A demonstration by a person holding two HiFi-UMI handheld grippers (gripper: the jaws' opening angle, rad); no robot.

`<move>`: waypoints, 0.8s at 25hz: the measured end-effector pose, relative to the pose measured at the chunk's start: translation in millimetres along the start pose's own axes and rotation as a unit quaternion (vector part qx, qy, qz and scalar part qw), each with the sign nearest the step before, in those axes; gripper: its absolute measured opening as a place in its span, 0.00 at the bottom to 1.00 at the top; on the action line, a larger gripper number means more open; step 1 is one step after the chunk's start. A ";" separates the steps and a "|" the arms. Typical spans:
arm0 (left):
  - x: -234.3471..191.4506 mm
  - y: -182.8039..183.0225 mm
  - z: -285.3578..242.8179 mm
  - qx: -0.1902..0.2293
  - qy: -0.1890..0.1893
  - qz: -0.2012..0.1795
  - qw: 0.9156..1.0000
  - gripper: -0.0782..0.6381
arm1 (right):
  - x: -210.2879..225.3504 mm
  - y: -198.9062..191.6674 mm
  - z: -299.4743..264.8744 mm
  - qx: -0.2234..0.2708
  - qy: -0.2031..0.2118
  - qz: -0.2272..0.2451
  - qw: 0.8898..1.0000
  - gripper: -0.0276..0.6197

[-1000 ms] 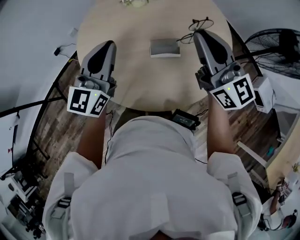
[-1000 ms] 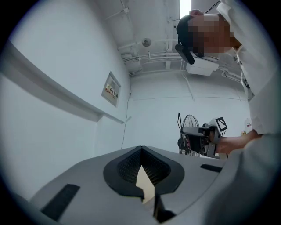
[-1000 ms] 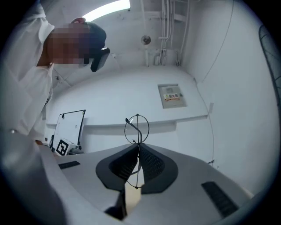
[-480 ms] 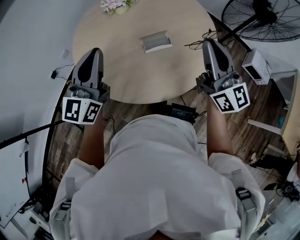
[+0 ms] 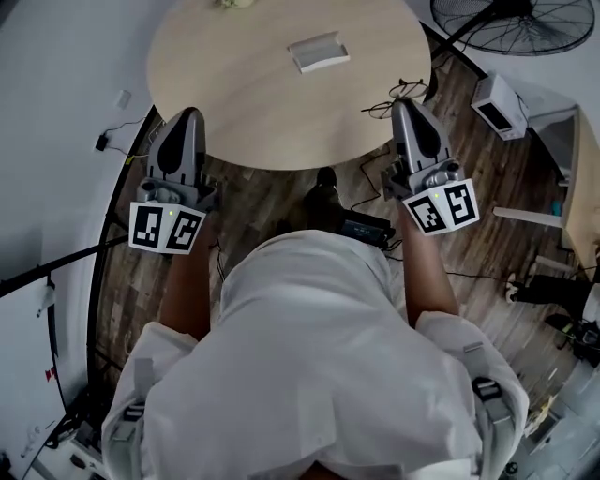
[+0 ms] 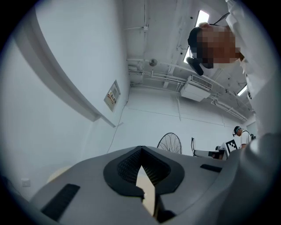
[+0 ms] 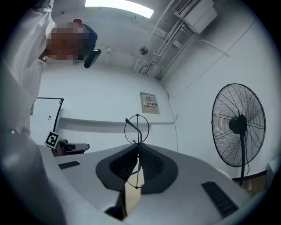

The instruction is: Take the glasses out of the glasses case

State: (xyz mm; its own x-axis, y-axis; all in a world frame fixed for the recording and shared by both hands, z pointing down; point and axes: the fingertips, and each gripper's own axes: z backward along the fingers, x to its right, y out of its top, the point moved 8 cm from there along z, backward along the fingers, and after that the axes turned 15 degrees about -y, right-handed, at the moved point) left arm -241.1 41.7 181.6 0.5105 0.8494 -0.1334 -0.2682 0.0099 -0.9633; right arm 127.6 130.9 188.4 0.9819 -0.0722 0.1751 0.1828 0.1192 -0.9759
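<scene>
The grey glasses case [image 5: 319, 52] lies open on the far part of the round wooden table [image 5: 234, 84], with neither gripper near it. My right gripper [image 5: 406, 103] hangs over the table's near right edge, shut on thin wire-framed glasses [image 5: 386, 101]. In the right gripper view the glasses [image 7: 137, 128] stand upright, pinched between the closed jaws of the right gripper [image 7: 138, 147], one round lens rising above them. My left gripper [image 5: 184, 116] hovers at the table's near left edge. In the left gripper view the left gripper [image 6: 140, 151] has its jaw tips together with nothing between them.
A standing fan [image 5: 516, 19] and a white box [image 5: 497, 98] are on the floor right of the table. Cables and a black device [image 5: 361, 228] lie on the wooden floor near the person. Flowers [image 5: 234, 3] sit at the table's far edge. The fan [image 7: 239, 125] also shows in the right gripper view.
Both grippers have drawn back toward the person, from over the table near the case to its near edge. The right one carried the glasses along. The case stayed put.
</scene>
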 end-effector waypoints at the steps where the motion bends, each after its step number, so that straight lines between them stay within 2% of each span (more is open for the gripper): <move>1: 1.0 -2.2 8.6 0.002 0.002 0.007 1.000 0.13 | -7.1 -3.6 7.9 -0.005 -0.003 0.000 1.000 0.09; 8: 25.9 -25.5 49.7 -0.008 0.001 0.040 0.999 0.13 | -40.7 -19.5 57.2 -0.042 -0.008 0.015 0.999 0.09; 14: 42.3 -45.3 56.8 -0.036 0.015 0.057 0.998 0.12 | -42.3 -26.2 67.1 -0.062 0.004 0.012 0.998 0.09; 20: 70.7 -55.6 58.6 -0.068 0.020 0.055 0.996 0.12 | -38.4 -37.7 82.0 -0.077 0.029 0.005 0.997 0.09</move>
State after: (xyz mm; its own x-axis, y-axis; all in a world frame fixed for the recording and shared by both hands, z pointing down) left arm -238.0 132.2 239.4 0.5170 0.8197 -0.2465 -0.2121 -0.1564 -0.9647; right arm 87.1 210.4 229.2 0.9782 -0.1295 0.1623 0.1594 -0.0327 -0.9867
